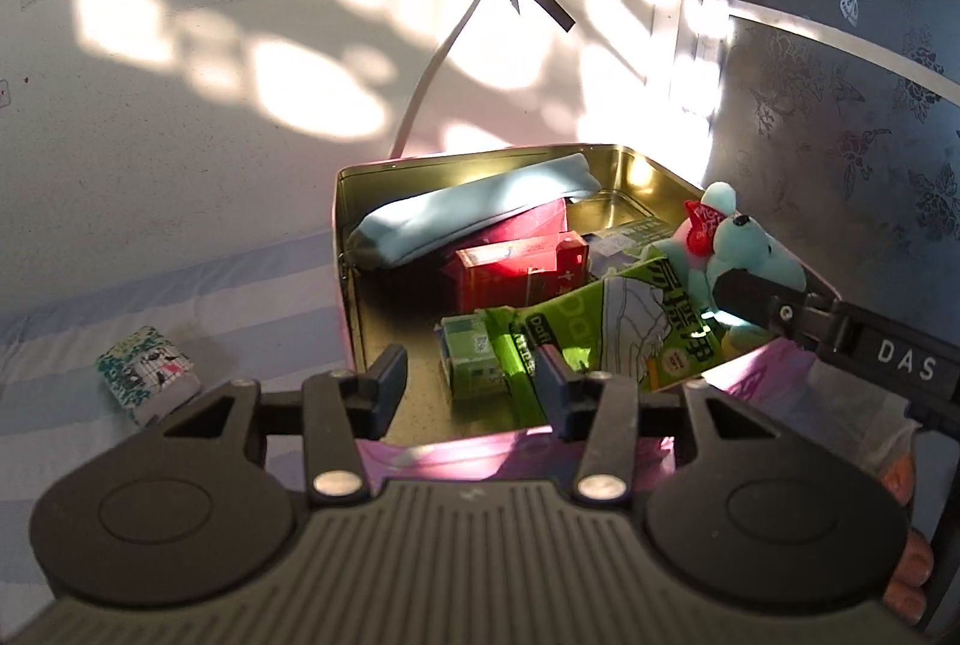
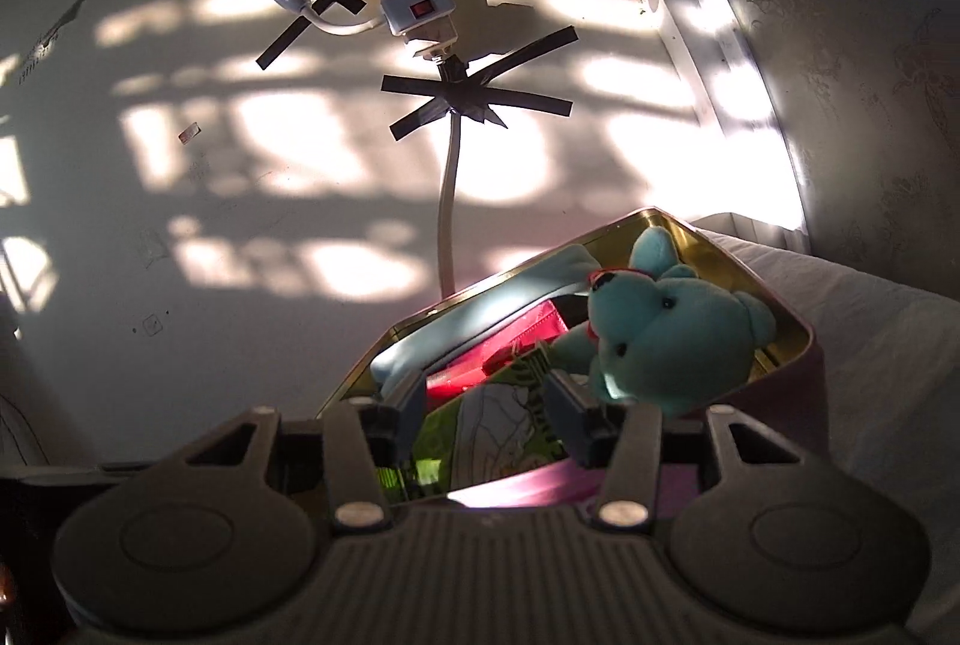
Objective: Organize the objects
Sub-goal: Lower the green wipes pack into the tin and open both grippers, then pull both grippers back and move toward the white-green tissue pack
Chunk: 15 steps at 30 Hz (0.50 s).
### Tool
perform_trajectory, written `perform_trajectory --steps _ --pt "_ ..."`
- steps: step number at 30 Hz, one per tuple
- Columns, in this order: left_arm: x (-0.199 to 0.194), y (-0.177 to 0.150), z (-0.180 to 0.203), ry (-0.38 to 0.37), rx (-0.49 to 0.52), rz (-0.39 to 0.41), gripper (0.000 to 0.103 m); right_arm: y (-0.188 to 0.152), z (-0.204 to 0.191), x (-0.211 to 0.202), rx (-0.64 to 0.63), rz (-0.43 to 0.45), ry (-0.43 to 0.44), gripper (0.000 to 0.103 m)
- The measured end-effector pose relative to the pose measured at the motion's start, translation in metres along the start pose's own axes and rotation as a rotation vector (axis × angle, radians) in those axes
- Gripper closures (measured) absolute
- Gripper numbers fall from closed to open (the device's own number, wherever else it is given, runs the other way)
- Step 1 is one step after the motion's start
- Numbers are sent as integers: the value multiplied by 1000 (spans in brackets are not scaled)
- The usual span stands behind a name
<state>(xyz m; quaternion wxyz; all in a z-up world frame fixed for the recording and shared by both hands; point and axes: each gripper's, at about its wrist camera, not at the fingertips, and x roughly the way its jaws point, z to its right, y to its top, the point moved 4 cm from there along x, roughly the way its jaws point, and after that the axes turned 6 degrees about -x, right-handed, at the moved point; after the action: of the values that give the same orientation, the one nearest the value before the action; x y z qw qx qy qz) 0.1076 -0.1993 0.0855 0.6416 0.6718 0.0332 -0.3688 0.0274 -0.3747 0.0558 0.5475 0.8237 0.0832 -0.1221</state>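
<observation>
1. The tin (image 1: 354, 249) is sitting open at centre frame in the left wrist view, its gold inside catching sunlight and its pink outer wall showing along the bottom edge; in the right wrist view the tin (image 2: 798, 345) is lying at lower right.
2. A blue pouch (image 1: 474, 207) is leaning along the tin's far side, upper centre; red boxes (image 1: 516, 267) are lying under it at mid-tin; a green box (image 1: 471, 363) is sitting in the near part; a green packet (image 1: 630, 327) is leaning against the tin's right edge.
3. The bear (image 1: 744, 243) is resting at the tin's right rim, right of centre, touching the packet; in the right wrist view the bear (image 2: 678, 339) is filling the tin's right corner, face toward the camera.
4. The left tool (image 1: 471, 384) is hovering over the tin's near edge at lower centre, its jaws standing apart with nothing between them.
5. The right tool (image 2: 483, 405) is standing with jaws apart over the packet (image 2: 480, 423); its right finger is lying just beside the bear; whether it is touching, I cannot tell.
6. A patterned pack (image 1: 147, 375) is lying on the striped bed (image 1: 120, 285) at lower left, well apart from the tin.
7. A cable (image 1: 432, 69) is hanging on the wall (image 1: 180, 135) at upper centre, taped in a cross.
</observation>
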Motion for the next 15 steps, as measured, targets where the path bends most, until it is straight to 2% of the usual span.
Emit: perform_trajectory --steps 7,15 --pt "-30 -32 -19 65 10 18 49 -22 -26 -29 -4 -38 17 56" --pt "-43 -63 -51 135 -14 12 48 -60 -61 -34 -66 -153 48 56"
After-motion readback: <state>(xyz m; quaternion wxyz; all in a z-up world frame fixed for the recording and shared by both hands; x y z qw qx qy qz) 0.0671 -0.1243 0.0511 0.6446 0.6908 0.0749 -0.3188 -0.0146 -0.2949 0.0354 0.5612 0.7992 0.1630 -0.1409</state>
